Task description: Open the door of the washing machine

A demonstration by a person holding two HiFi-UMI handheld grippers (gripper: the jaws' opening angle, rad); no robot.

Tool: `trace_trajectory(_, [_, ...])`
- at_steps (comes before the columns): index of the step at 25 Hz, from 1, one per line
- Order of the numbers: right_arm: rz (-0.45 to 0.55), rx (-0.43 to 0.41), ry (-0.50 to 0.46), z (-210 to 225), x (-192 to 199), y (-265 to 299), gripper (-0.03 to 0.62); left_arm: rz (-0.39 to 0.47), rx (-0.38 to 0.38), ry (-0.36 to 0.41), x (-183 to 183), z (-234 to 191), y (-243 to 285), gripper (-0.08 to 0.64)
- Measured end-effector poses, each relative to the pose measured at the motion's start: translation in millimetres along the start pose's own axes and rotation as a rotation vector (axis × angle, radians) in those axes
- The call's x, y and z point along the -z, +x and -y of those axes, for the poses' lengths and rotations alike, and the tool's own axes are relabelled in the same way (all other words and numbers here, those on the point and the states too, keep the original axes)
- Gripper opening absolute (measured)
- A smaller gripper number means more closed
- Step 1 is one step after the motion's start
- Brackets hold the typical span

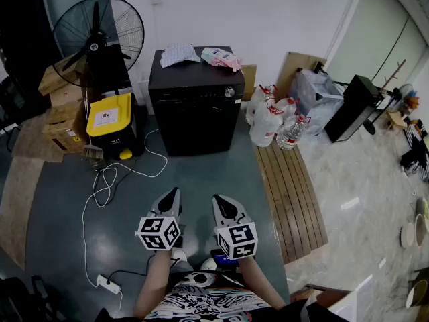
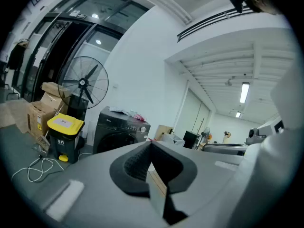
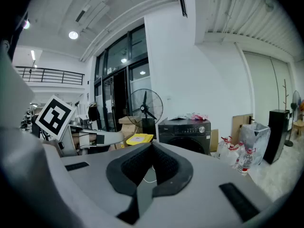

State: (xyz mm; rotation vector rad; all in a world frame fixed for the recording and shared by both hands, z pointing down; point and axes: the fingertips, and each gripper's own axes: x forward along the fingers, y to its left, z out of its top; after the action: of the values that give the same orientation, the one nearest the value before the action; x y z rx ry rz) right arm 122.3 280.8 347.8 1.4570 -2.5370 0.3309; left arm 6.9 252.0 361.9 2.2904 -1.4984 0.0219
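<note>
A black front-loading washing machine (image 1: 195, 106) stands against the white wall with its round door (image 1: 196, 127) closed; it also shows in the left gripper view (image 2: 118, 134) and the right gripper view (image 3: 186, 133). My left gripper (image 1: 171, 194) and right gripper (image 1: 221, 202) hang side by side well short of the machine, over the grey floor. Both are shut with nothing between their jaws. In their own views the left gripper (image 2: 150, 143) and right gripper (image 3: 153, 145) point toward the machine from a distance.
Cloth and a packet (image 1: 221, 58) lie on the machine's top. A floor fan (image 1: 98, 32), a yellow-lidded bin (image 1: 110, 121) and cardboard boxes (image 1: 59, 116) stand to its left. Water bottles (image 1: 275, 123) and a wooden pallet (image 1: 289, 196) lie to its right. A white cable (image 1: 100, 193) trails across the floor.
</note>
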Motion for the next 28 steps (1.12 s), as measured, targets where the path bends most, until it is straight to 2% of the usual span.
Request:
trace_trajectory(9, [0.01, 0.005, 0.008, 0.1, -2.9, 4.9, 0.002, 0.028, -0.001, 0.027, -2.8, -7.9, -3.3, 0.002])
trace_trajectory(13, [0.019, -0.007, 0.036, 2.3, -3.3, 9.4, 0.002, 0.015, 0.032, 0.031, -0.1, -7.2, 1.7, 0.002])
trace_trajectory(14, [0.032, -0.025, 0.07, 3.2, -4.6, 11.8, 0.003, 0.004, 0.052, 0.028, 2.1, -7.4, 4.7, 0.017])
trace_trajectory(16, [0.039, -0.066, 0.136, 5.7, -5.4, 19.5, 0.005, -0.015, 0.083, 0.015, 6.5, -10.7, 11.2, 0.106])
trace_trajectory(17, [0.028, -0.077, 0.149, 7.9, -4.2, 25.2, 0.006, -0.019, 0.086, 0.008, 8.0, -15.0, 14.6, 0.113])
trace_trajectory(19, [-0.002, -0.078, 0.148, 14.9, -0.1, 38.8, 0.121, -0.024, 0.069, -0.005, 10.0, -28.4, 22.4, 0.119])
trace_trajectory(23, [-0.039, -0.034, 0.119, 37.6, 2.7, 73.6, 0.132, -0.035, 0.022, -0.004, 9.2, -67.3, 54.2, 0.118])
trace_trajectory(28, [-0.086, -0.012, 0.126, 68.2, 3.9, 154.0, 0.161, -0.058, 0.0, 0.035, 0.5, -136.1, 134.4, 0.12])
